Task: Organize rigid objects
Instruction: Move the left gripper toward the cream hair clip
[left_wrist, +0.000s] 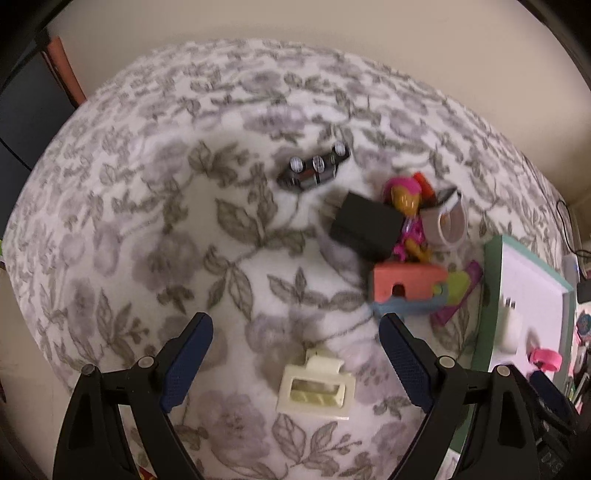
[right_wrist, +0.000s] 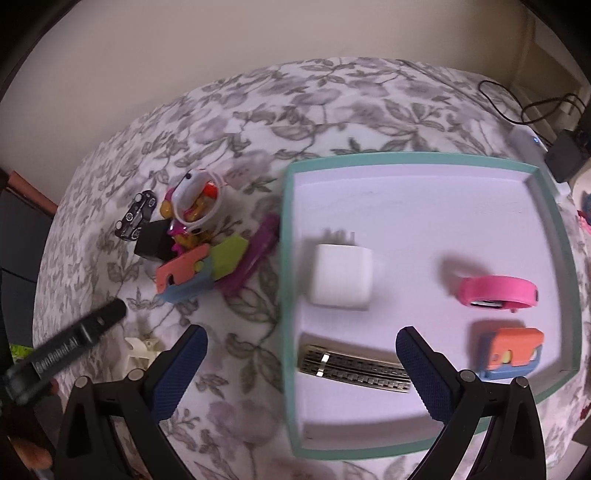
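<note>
My left gripper (left_wrist: 295, 365) points down at the flowered blanket (left_wrist: 184, 221), open, with a cream plastic clip (left_wrist: 316, 387) lying loose between its fingers. Up to the right sits a pile: a toy car (left_wrist: 314, 168), a black box (left_wrist: 365, 225), a pink figure (left_wrist: 404, 218), a white cuff (left_wrist: 447, 225) and a coral block (left_wrist: 406, 286). My right gripper (right_wrist: 303, 369) hangs open over the left edge of the teal-rimmed tray (right_wrist: 288, 258). In the tray lie a white charger (right_wrist: 341, 277), a pink band (right_wrist: 498, 291), a metal watch strap (right_wrist: 354, 367) and a coral-and-blue block (right_wrist: 511, 354).
A green piece (right_wrist: 229, 254) and a purple piece (right_wrist: 255, 251) lie between the pile and the tray. A black finger of the left gripper (right_wrist: 92, 328) reaches in at the lower left of the right wrist view. Cables and a black adapter (right_wrist: 565, 158) sit beyond the tray's far right corner.
</note>
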